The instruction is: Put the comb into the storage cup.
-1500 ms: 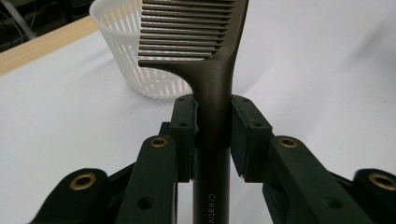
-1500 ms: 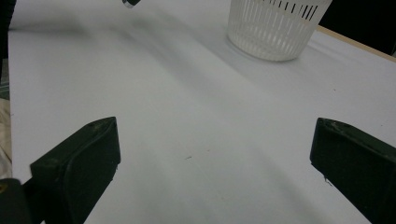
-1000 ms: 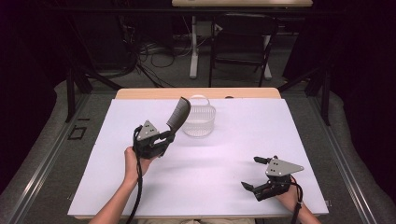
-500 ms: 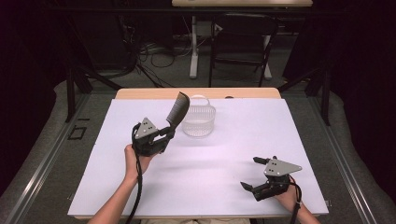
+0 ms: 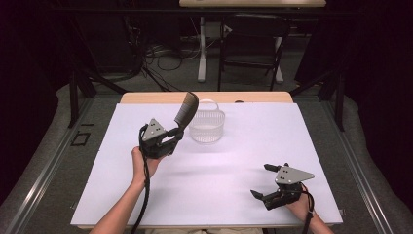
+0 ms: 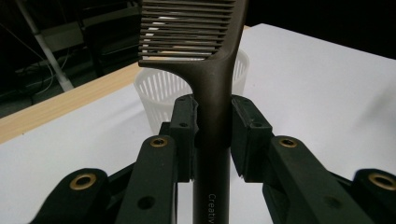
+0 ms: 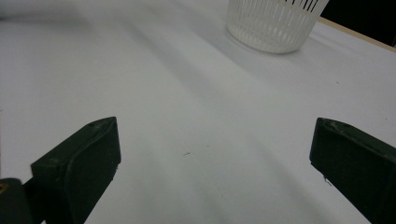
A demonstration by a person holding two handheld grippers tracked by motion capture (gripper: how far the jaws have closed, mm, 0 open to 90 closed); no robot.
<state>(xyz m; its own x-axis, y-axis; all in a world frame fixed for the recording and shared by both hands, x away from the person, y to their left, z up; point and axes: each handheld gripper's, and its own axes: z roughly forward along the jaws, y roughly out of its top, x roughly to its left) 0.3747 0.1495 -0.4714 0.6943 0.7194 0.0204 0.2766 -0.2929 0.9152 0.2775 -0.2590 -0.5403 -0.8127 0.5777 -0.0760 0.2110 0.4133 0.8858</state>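
White table background: left gripper jaws clamped comb handle, teeth upright, basket just beyond; right gripper jaws wide, empty.

Comb dark brown-grey, pale lettering on handle. Basket white, vertical slotted pattern. Table cover plain white, bare wood strip tan at far edge. Both grippers black, grey top plates

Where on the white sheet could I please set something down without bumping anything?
The sheet is bare right of the basket, in the middle between the two claws, and along the left edge. It is crowded only at the back centre, where the left claw holds the comb beside the basket.
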